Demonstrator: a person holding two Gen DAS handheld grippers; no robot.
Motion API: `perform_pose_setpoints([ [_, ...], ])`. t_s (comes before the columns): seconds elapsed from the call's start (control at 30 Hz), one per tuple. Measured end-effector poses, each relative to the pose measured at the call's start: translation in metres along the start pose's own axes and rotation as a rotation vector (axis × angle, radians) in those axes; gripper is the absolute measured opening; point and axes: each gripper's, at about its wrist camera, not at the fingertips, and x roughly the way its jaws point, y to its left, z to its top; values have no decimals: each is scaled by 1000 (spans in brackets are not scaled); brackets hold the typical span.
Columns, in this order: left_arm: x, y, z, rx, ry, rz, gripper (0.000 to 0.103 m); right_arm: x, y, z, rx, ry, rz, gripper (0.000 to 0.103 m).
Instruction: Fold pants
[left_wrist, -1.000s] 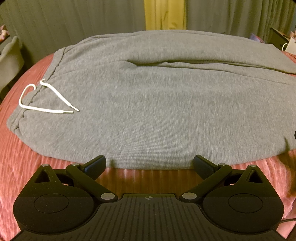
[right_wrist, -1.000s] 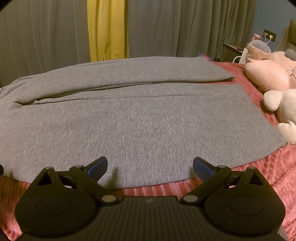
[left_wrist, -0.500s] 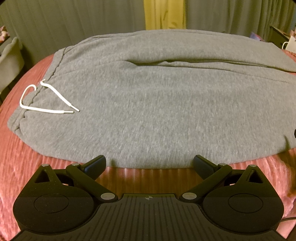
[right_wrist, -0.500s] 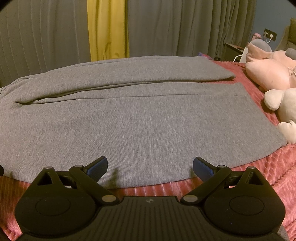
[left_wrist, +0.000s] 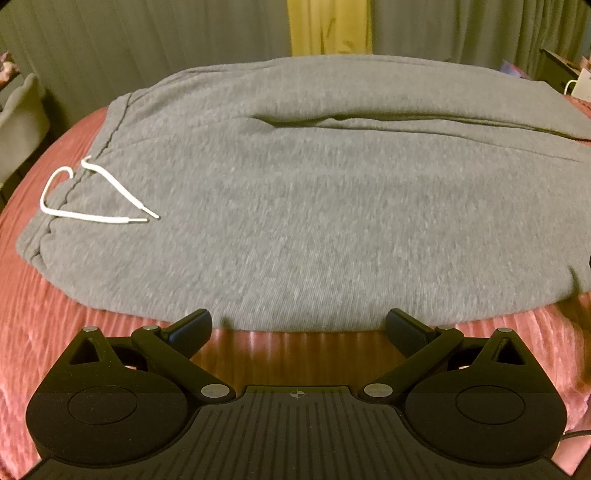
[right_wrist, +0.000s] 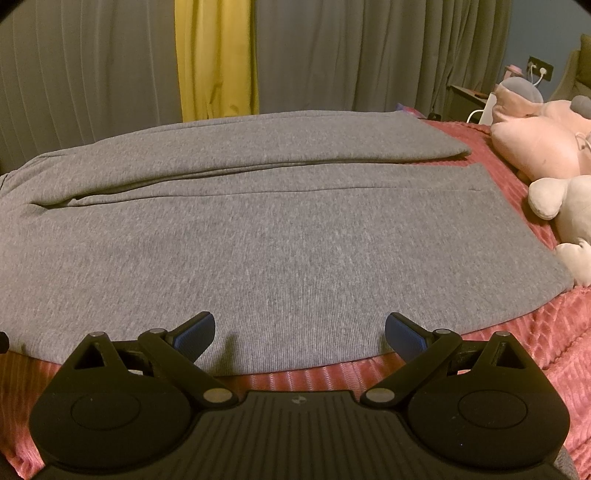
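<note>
1. A white drawstring lies in loose loops at the waistband, partly on the fabric and partly on the red bedspread, at the far left of the left wrist view.
2. The grey pants lie flat across the bedspread, waistband to the left and legs running right, one leg beside the other with a dark crease between them.
3. The left gripper sits at the near hem of the pants, its fingers spread wide apart and holding nothing.
4. The right gripper is low over the near edge of the pant legs, its blue-padded fingers likewise splayed and empty.
5. Beyond the leg cuffs, pink and cream plush toys rest on the bedspread at the far right.
6. Grey curtains with a yellow panel hang behind.
</note>
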Motion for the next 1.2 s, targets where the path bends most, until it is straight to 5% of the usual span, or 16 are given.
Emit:
perform_pose_setpoints([
  [0.77, -17, -5, -2, 17, -30, -19, 103, 7, -3, 4, 28, 44, 22, 99],
  [1.2, -53, 12, 33, -159, -146, -21, 103, 28, -12, 13, 98, 107, 115, 99],
])
